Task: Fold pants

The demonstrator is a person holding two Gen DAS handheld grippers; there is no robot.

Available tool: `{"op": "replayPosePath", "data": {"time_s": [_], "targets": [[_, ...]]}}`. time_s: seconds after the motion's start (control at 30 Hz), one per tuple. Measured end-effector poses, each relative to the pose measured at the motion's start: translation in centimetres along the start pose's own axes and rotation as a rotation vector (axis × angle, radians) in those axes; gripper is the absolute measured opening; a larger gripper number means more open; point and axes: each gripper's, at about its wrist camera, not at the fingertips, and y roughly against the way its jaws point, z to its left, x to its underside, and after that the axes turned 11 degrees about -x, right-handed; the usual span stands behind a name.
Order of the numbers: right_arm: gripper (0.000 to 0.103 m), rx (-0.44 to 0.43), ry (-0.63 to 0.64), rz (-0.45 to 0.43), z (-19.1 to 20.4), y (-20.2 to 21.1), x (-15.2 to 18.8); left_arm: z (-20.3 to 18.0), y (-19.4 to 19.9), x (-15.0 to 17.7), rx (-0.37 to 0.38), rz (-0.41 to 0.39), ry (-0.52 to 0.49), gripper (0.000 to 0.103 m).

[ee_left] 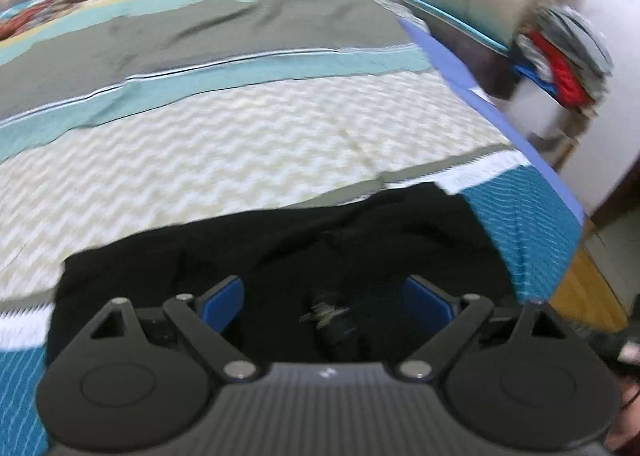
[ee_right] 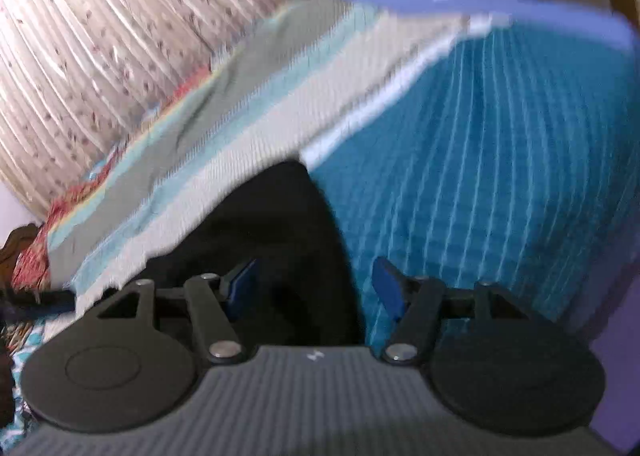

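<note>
a pair of black fabric pants [ee_left: 280, 256] lies bunched on a bed covered by a striped teal, cream and grey quilt [ee_left: 240, 127], directly beneath and ahead of the left gripper [ee_left: 324, 296], whose blue-padded jaws stand wide apart with nothing pressed between them. the right gripper [ee_right: 316, 288] hangs over the edge of the same dark cloth, jaws apart, the nearer pad above the pants, the other above teal bedding.

Black pants [ee_left: 280, 248] on teal-striped bedspread [ee_right: 480, 175] (cream zigzag band).
</note>
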Motion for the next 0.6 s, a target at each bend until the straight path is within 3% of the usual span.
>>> {"op": "replayPosePath", "data": {"time_s": [0.07,0.17,0.33,0.47,0.53,0.57,0.6], "targets": [[0.014,-0.013,0.042,0.025,1.7,-0.4,0.7,-2.2,-1.0,-1.5,0.017,0.032,-0.028,0.091],[0.013,-0.05,0.161,0.005,5.2,0.1,1.0,-5.2,-1.5,-3.3,0.044,0.056,-0.07,0.092],[0.013,-0.058,0.385,-0.002,9.1,-0.4,1.4,-10.3,-2.0,-5.0,0.059,0.065,-0.165,0.103],[0.013,-0.067,0.481,0.011,10.0,-0.4,2.6,-13.3,-3.9,-4.9,0.02,0.12,-0.237,0.1],[0.013,-0.08,0.512,0.012,10.6,-0.3,2.9,-14.2,-5.1,-4.5,-0.043,0.126,-0.291,0.06],[0.013,-0.086,0.53,0.01,10.9,-0.2,3.0,-14.3,-5.9,-4.3,-0.077,0.146,-0.31,0.018],[0.013,-0.089,0.543,0.007,11.0,0.0,3.1,-13.7,-6.5,-4.4,-0.07,0.172,-0.288,0.011]]}}
